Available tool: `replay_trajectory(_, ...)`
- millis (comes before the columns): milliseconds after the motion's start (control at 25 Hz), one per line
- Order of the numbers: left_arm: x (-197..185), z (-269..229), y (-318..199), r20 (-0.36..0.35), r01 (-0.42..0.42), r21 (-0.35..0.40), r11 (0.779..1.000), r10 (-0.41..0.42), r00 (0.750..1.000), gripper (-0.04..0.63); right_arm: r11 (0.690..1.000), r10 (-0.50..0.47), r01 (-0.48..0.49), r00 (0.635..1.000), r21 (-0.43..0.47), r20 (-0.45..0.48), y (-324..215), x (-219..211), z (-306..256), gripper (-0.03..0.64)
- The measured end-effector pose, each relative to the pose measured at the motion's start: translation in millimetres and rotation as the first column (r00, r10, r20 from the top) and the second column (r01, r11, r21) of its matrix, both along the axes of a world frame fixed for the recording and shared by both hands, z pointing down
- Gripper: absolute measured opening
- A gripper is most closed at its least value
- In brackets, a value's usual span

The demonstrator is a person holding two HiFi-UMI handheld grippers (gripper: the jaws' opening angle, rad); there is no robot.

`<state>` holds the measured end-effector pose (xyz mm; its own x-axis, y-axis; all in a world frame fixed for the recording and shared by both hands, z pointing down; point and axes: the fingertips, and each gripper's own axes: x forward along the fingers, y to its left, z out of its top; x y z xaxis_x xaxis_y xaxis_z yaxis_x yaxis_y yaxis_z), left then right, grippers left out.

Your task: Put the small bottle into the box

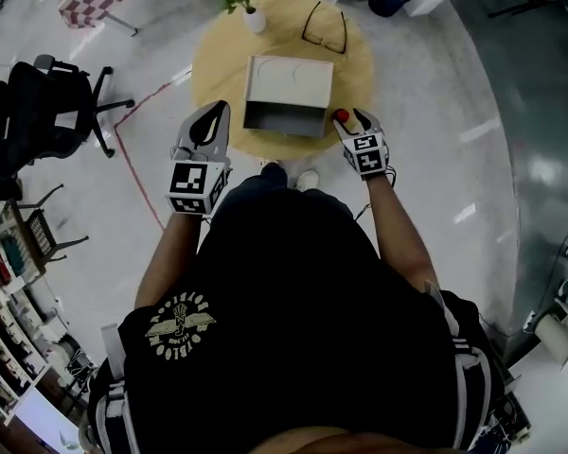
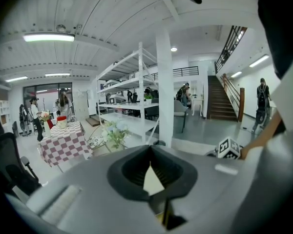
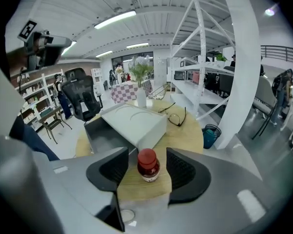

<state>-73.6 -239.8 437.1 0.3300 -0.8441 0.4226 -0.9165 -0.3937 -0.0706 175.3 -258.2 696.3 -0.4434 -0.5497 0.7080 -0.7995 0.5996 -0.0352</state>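
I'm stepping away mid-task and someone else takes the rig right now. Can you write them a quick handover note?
Left tongs: shut, empty, beside the box's left side.
Right tongs: open, straddling the small bottle, pads not pressing on it.
Small bottle: upright on the round table, just right of the box.
Box: its open side faces the person.
Done: bottle lined up.
Left: close on it, lift it, set it inside the box.

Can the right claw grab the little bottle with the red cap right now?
Probably yes. The small bottle stands upright on the table between the right claw's open jaws, with a gap on each side and nothing in the way.
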Motion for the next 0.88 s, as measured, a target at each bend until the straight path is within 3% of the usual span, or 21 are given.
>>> replay_trajectory(120, 8, -4, 2, -0.018, -0.015, 0.022, 1.0, 0.015, 1.0, 0.0, 0.996, 0.026, -0.031, 0.998, 0.083, 0.061, 5, 7, -52, 0.238)
replay_trajectory(160, 12, -7, 3, -0.025, -0.019, 0.028, 0.999, 0.019, 1.0, 0.0, 0.991, 0.035, -0.045, 0.996, 0.125, 0.081, 9, 10, -74, 0.146)
replay_trajectory(200, 15, -9, 3, -0.032, -0.021, 0.034, 0.999, 0.022, 0.999, 0.0, 0.985, 0.039, -0.055, 0.995, 0.166, 0.095, 13, 13, -94, 0.006)
replay_trajectory(320, 26, -11, 4, -0.051, -0.029, 0.045, 0.999, 0.031, 0.998, 0.0, 0.971, 0.032, -0.056, 0.994, 0.234, 0.103, 25, 21, -128, 0.006)
replay_trajectory(480, 49, -8, 12, -0.064, -0.055, 0.055, 0.997, 0.058, 0.996, 0.0, 0.963, 0.069, -0.099, 0.99, 0.25, 0.125, 36, 36, -136, 0.006)
replay_trajectory(520, 53, -7, 15, -0.064, -0.062, 0.055, 0.997, 0.065, 0.996, 0.0, 0.965, 0.07, -0.101, 0.989, 0.243, 0.133, 36, 37, -133, 0.014)
replay_trajectory(560, 56, -5, 17, -0.063, -0.067, 0.051, 0.996, 0.07, 0.996, 0.0, 0.97, 0.062, -0.093, 0.988, 0.224, 0.142, 37, 36, -128, 0.126)
replay_trajectory(600, 58, -4, 19, -0.061, -0.07, 0.043, 0.997, 0.073, 0.996, 0.0, 0.977, 0.053, -0.082, 0.987, 0.195, 0.151, 37, 34, -120, 0.291)
replay_trajectory(640, 58, -3, 21, -0.059, -0.071, 0.036, 0.997, 0.073, 0.996, 0.0, 0.983, 0.049, -0.075, 0.987, 0.169, 0.155, 37, 33, -112, 0.345)
replay_trajectory(880, 54, -4, 28, -0.022, -0.037, 0.02, 0.999, 0.038, 0.999, 0.0, 0.994, 0.043, -0.051, 0.996, 0.092, 0.083, 26, 39, -56, 0.347)
